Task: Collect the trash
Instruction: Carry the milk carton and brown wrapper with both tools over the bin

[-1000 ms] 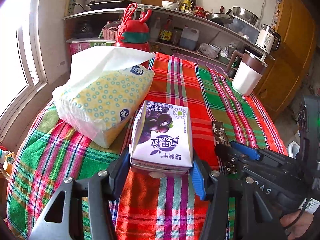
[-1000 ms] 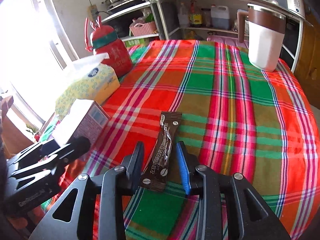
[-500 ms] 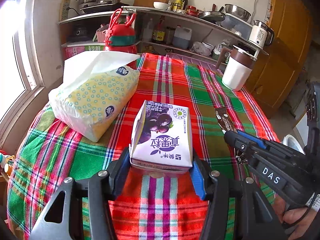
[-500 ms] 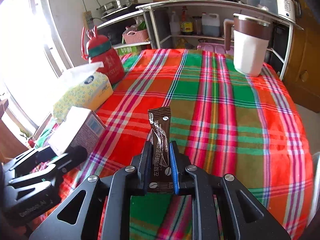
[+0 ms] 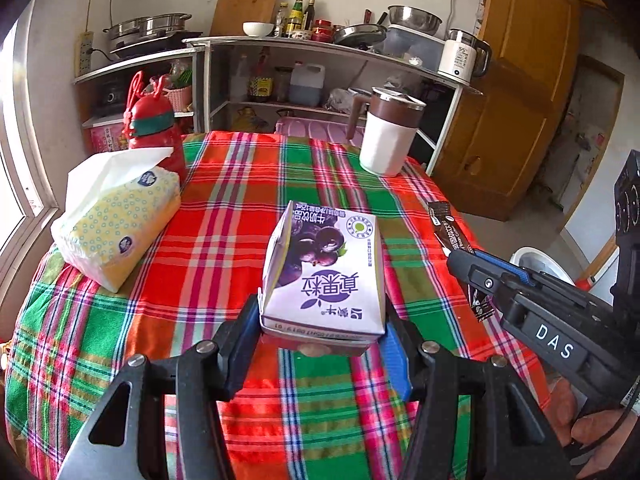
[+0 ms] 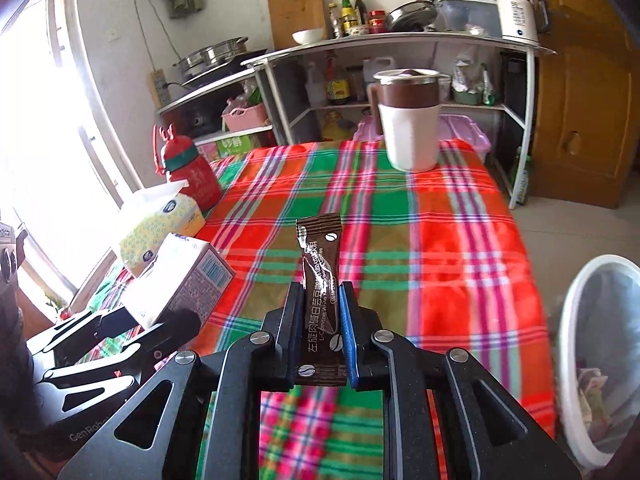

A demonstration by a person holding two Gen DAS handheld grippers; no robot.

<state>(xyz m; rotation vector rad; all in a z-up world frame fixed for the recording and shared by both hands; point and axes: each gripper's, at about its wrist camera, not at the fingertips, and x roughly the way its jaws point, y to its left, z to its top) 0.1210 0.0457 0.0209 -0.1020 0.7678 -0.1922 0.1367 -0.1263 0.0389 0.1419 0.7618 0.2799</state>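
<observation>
My left gripper [image 5: 320, 334] is shut on a white and purple milk carton [image 5: 324, 272] and holds it above the plaid tablecloth [image 5: 240, 208]. The carton also shows in the right wrist view [image 6: 180, 280]. My right gripper [image 6: 320, 304] is shut on a brown coffee sachet [image 6: 320, 276], lifted off the table. The sachet [image 5: 452, 232] and the right gripper [image 5: 472, 264] show at the right in the left wrist view. A white trash bin [image 6: 592, 360] with rubbish inside stands on the floor at the right, beside the table.
A yellow tissue pack [image 5: 116, 220] and a red bottle [image 5: 154, 136] stand at the table's left. A white and brown jug [image 5: 386, 136] stands at the far edge. Shelves with cookware [image 5: 320, 64] are behind. The bin's rim [image 5: 536, 260] shows past the table's right edge.
My right gripper has closed on the sachet and lifted it off the cloth. Both grippers have pulled back and up, and the bin has come into view at the right.
</observation>
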